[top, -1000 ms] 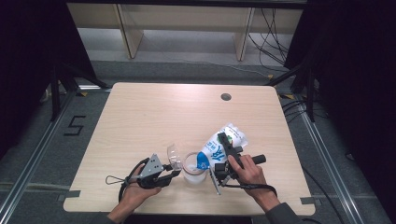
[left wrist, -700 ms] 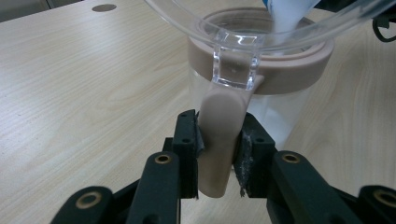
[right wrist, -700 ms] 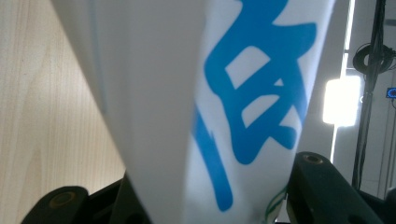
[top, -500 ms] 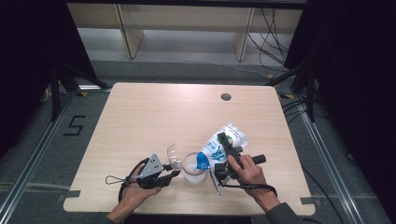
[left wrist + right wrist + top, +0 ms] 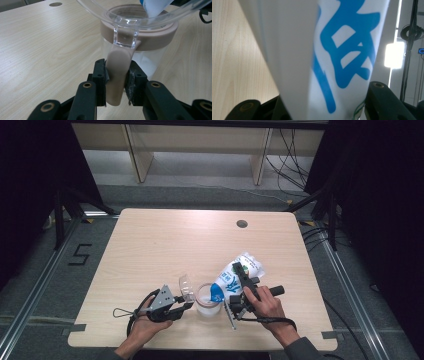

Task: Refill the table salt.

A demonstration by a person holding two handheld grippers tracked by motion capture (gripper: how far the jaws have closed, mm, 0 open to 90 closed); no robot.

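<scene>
We clamp jar (image 5: 207, 296) tab in left tool (image 5: 115, 82); right tool (image 5: 239, 292) grips bag (image 5: 235, 275) — mouth tilted over jar, right of it.

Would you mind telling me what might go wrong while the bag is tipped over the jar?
1. The bag mouth sits at the jar rim, so contents may spill onto the table.
2. The left gripper pinches only the jar's latch strap; the jar could tip or slide.
3. The open lid may swing shut.

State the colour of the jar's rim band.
Pale pinkish beige rim band, clearest in the left gripper view.
</scene>
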